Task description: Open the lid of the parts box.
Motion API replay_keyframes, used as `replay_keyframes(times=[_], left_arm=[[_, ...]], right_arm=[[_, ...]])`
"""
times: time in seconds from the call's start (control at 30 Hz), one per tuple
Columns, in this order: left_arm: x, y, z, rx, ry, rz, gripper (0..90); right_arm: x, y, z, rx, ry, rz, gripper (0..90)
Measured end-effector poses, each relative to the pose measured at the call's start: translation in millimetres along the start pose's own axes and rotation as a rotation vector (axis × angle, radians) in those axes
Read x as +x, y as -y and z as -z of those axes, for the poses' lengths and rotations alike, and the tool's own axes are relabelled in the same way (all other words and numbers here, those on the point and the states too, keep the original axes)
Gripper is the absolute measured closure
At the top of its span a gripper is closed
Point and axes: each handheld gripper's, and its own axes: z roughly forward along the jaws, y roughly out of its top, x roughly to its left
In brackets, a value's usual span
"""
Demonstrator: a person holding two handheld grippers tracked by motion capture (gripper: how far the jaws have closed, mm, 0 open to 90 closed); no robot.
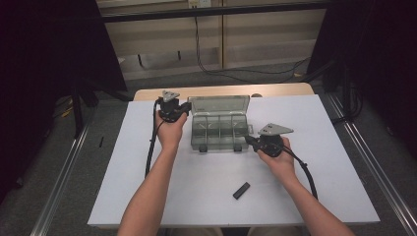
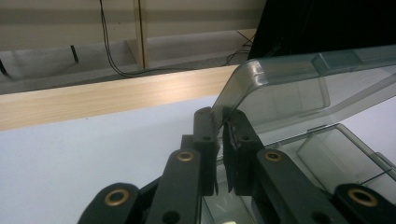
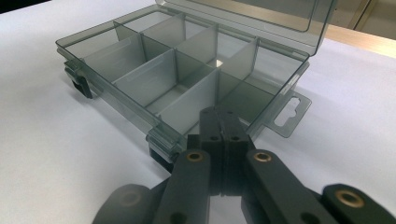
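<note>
Smoky plastic organizer box (image 1: 219,129) open, left gripper (image 2: 219,122) clamped on its lid (image 2: 289,88) edge, right gripper (image 3: 223,122) — jaws together — at front wall.

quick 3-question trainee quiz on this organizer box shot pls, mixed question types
1. True or false: the lid of the organizer box is raised.
2. What does the left tool grip?
A. the small black block
B. the lid's edge
C. a divider
3. How do the right tool's jaws stand, and where?

Key:
1. True; it stands open at the back of the box.
2. B; the jaws pinch the clear lid at its corner.
3. Shut on each other, nothing visibly between them, at the box's front wall near the hang tab.
</note>
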Motion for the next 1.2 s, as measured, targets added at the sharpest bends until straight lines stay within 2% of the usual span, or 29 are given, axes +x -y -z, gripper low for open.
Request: replay_keyframes(times=[0.2,0.5,0.97,1.2], left_arm=[[0.5,-2.6,-3.1,-0.001,-0.004,0.012,84.5],[1.8,-7.3,-7.7,0.011,-0.017,0.004,84.6],[4.7,-9.5,-16.1,0.0,-0.019,0.037,84.9],[5.1,-11.7,-19.3,0.005,-0.032,0.02,85.5]], right_arm=[[0.0,0.1,0.2,0.0,-0.001,-0.001,90.0],[-0.2,0.2,0.2,-0.001,-0.002,0.004,90.0],[0.6,0.2,0.4,-0.001,0.003,0.005,90.0],[0.2,0.4,0.3,-0.002,0.0,0.006,90.0]])
